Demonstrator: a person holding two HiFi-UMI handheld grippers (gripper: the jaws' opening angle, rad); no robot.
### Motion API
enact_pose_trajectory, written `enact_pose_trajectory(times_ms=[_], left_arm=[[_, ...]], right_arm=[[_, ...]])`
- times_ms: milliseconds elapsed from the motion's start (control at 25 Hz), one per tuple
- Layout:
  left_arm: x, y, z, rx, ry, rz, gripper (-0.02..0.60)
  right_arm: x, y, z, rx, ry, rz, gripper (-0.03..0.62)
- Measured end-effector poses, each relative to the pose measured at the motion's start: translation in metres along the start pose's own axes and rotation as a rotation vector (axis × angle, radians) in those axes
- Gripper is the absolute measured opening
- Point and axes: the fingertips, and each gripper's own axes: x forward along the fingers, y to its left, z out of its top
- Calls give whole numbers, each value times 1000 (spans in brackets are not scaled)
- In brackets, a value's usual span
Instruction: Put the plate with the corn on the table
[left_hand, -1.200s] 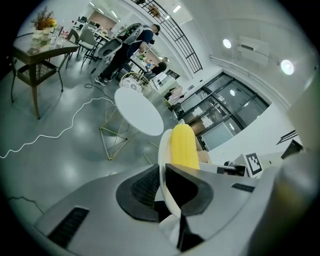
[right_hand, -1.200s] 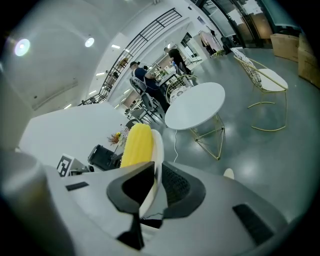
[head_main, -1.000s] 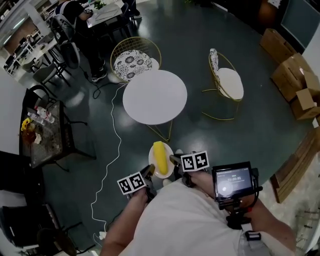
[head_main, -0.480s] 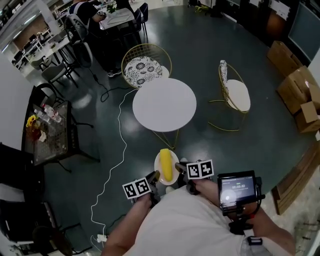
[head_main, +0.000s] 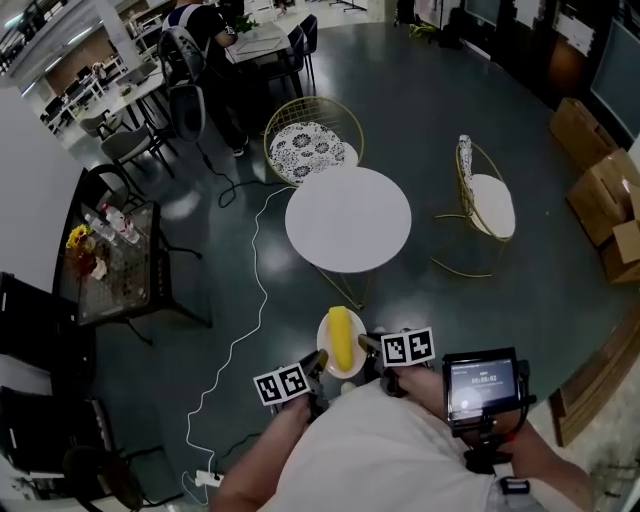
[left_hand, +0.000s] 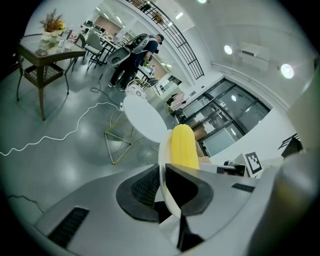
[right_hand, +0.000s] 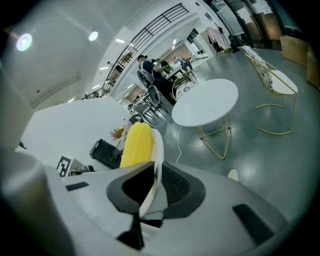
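Observation:
A white plate (head_main: 327, 345) carries a yellow corn cob (head_main: 342, 336) and hangs in the air just short of the round white table (head_main: 348, 220). My left gripper (head_main: 313, 368) is shut on the plate's left rim and my right gripper (head_main: 368, 346) is shut on its right rim. In the left gripper view the plate edge (left_hand: 163, 172) sits between the jaws with the corn (left_hand: 182, 148) above it. The right gripper view shows the plate rim (right_hand: 156, 162) pinched the same way, the corn (right_hand: 136, 145) to its left, and the table (right_hand: 206, 103) ahead.
Two gold wire chairs (head_main: 310, 140) (head_main: 486, 205) stand beside the table. A white cable (head_main: 244, 305) runs across the dark floor. A dark side table with flowers (head_main: 108, 262) stands at left. Cardboard boxes (head_main: 607, 182) lie at right. A person (head_main: 206, 32) stands by the far desks.
The plate with the corn, held in both grippers, has moved nearer to the round table. The table and chairs now sit lower and further right in the head view.

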Motion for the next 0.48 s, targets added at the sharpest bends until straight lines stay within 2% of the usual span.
enact_pose_trajectory(times_ms=[480], left_arm=[[-9, 13, 12, -21, -24, 16, 41]], right_arm=[[16, 12, 6, -11, 22, 16, 54]])
